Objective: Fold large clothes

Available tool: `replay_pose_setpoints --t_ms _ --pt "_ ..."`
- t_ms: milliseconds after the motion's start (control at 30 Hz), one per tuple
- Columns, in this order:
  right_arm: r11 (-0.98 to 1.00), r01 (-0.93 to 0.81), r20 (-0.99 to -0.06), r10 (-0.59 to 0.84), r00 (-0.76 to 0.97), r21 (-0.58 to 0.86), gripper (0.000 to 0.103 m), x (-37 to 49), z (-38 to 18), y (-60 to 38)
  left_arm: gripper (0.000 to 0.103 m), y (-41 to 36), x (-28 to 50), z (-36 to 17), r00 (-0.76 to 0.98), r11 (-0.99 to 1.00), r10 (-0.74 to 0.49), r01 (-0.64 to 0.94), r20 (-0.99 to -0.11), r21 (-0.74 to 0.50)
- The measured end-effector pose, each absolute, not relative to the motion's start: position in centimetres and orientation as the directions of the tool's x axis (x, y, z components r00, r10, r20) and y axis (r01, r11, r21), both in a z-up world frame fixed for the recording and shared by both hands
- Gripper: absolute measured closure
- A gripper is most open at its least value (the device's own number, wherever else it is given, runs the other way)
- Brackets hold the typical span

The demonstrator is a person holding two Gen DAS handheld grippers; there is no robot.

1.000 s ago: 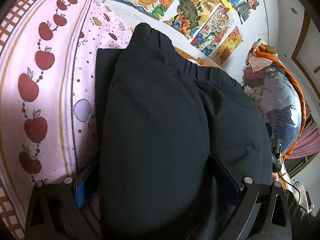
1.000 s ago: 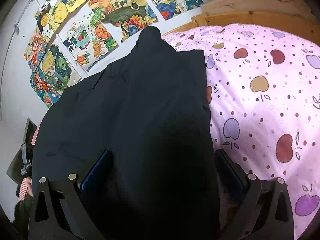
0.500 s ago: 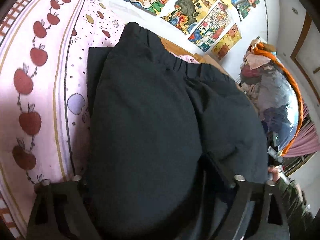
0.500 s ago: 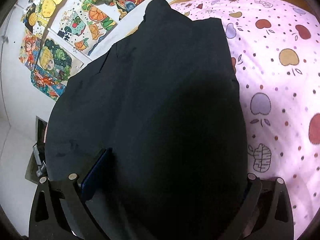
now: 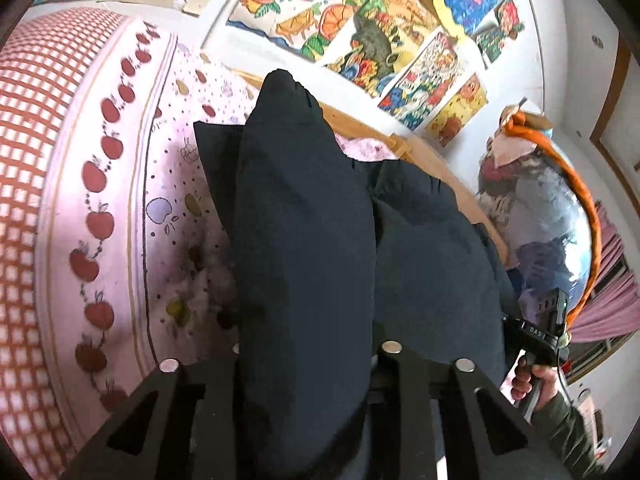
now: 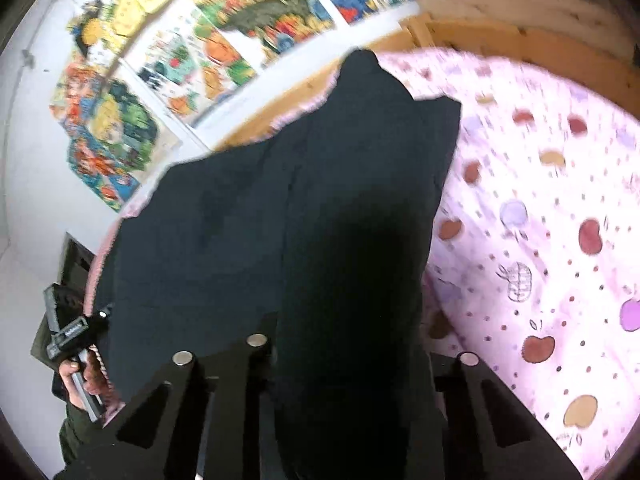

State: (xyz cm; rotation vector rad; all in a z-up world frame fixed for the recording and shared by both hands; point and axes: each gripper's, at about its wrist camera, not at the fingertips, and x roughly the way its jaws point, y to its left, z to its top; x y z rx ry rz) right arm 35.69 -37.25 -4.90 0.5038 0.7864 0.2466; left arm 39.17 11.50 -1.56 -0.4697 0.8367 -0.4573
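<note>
1. One dark garment (image 5: 304, 240), black or very dark navy, lies on one bed (image 5: 120, 208) and rises in a bunched fold toward each camera.
2. Two grippers are in use. The left gripper (image 5: 308, 360) has the garment's near edge bunched between its two fingers; its jaws are closing on the cloth, and the fold fills the whole gap between them.
3. The right gripper (image 6: 352, 352) likewise has a thick fold of the same garment between its two fingers, jaws closing on it.
4. Beyond the left gripper the garment runs away to a narrow peak, with a flatter dark layer showing just to the left of that peak and a second rounded bulge of cloth to the right.
5. To the left of the left gripper, the bed's pink cover shows one column of red apples and a red-and-white checked border at the far left.
6. To the right of the right gripper, the cover carries scattered apples in red, purple and yellow.
7. Ahead of both grippers a wooden bed frame (image 6: 500, 36) edges the mattress, and the white wall behind carries many colourful drawings (image 5: 360, 28).
8. In the left wrist view, the person's right hand (image 5: 528, 376) grips a handle at the far right, below one clear bag (image 5: 544, 220) stuffed with clothes.
9. In the right wrist view, the person's left hand (image 6: 86, 376) shows at the lower left.
</note>
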Motion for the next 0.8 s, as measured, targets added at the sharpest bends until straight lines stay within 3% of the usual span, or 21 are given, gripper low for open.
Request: replay_pose_setpoints --t_ms 267,467,800 --pt "0.852 -0.134 -0.561 0.443 0.699 0.506 0.083 33.9 1.1 -34.2 0.081 12.5 34.2 4.0 0.639 0.848 -0.482 0.167 -0.600 -0.503" --pt "0.831 -0.162 -0.558 0.489 0.670 0.533 0.083 32.4 2.1 -33.0 0.081 13.5 31.2 6.7 0.679 0.873 -0.425 0.132 -0.598 -0.470" --pt "0.859 -0.093 -0.637 0.441 0.632 0.503 0.083 31.8 -2.9 -33.7 0.080 13.7 32.1 1.0 0.631 0.891 -0.380 0.052 -0.676 -0.452"
